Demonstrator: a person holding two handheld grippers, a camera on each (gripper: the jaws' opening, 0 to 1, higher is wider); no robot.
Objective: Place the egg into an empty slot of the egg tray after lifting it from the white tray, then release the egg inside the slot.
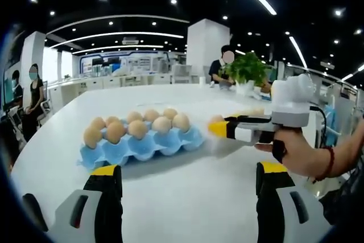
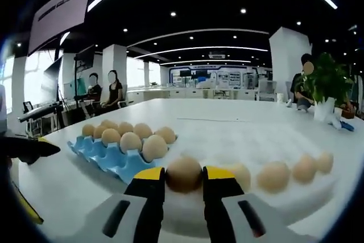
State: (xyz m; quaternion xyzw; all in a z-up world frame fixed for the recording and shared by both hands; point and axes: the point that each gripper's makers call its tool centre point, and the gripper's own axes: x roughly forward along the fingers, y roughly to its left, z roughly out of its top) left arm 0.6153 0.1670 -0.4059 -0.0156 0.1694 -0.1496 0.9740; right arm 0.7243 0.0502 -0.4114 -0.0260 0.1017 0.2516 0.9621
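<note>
Egg point(image 2: 183, 174) is sitting pinched between the right gripper point(image 2: 183, 181) jaws, just above the white tray point(image 2: 318, 200) and beside the blue egg tray point(image 2: 116, 163). Left gripper point(image 1: 187, 177) is hanging spread and idle in front of the egg tray point(image 1: 142, 149). Risks, as I judge them: squeezing too hard is cracking shell; slipping grip is dropping it; neighbouring eggs point(image 2: 273, 176) are crowding the lift; free slots at the near end are looking scarce, cannot tell which.
</note>
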